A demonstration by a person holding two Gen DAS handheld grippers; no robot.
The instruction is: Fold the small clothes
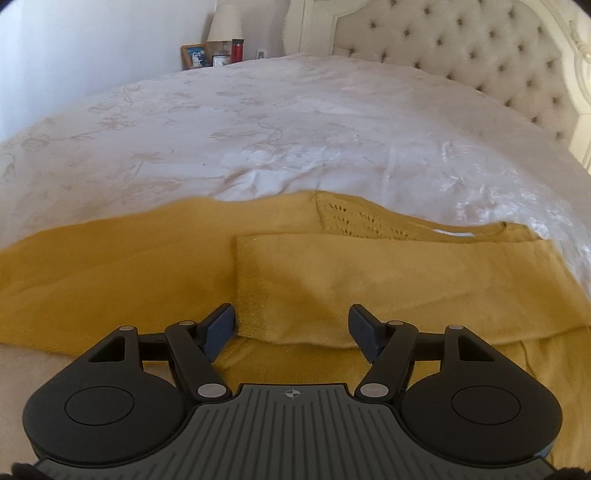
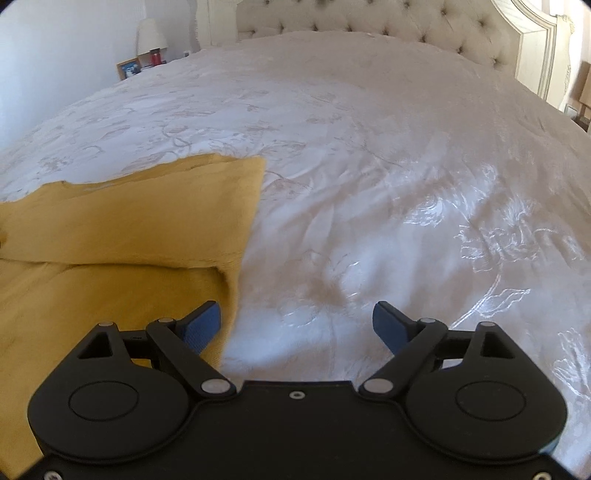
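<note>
The near part of the yellow sweater (image 1: pixel 110 266) is hidden behind the body of the left gripper (image 1: pixel 291 325), and its left end is cut off by the edge of the left wrist view. In the right wrist view only one corner region of the sweater (image 2: pixel 129 229) is seen; the rest runs out of the frame on the left and beneath the right gripper (image 2: pixel 297 325). The small items by the lamp (image 1: pixel 224 22) at the far side, a picture frame (image 1: pixel 194 55) and a red bottle (image 1: pixel 237 51), are too small to be made out in detail.

The sweater lies flat on the white bedspread (image 1: pixel 295 129), near the edge of the bed closest to the cameras. A sleeve (image 1: pixel 388 280) is laid across the body of the sweater, with its cuff edge at the left and a patterned knit strip just beyond it. The sweater's far edge runs across the left wrist view, and its right edge falls as a nearly straight line in the right wrist view. Beyond those edges a wide stretch of bedspread (image 2: pixel 406 166) is seen up to the padded headboard (image 2: pixel 406 26).

The left gripper is held with its fingers spread wide, nothing between them, above the folded sleeve; its left fingertip sits just beside the cuff edge. The right gripper is likewise spread and empty, straddling the sweater's right edge, with one fingertip over yellow fabric and the other over the bedspread.
</note>
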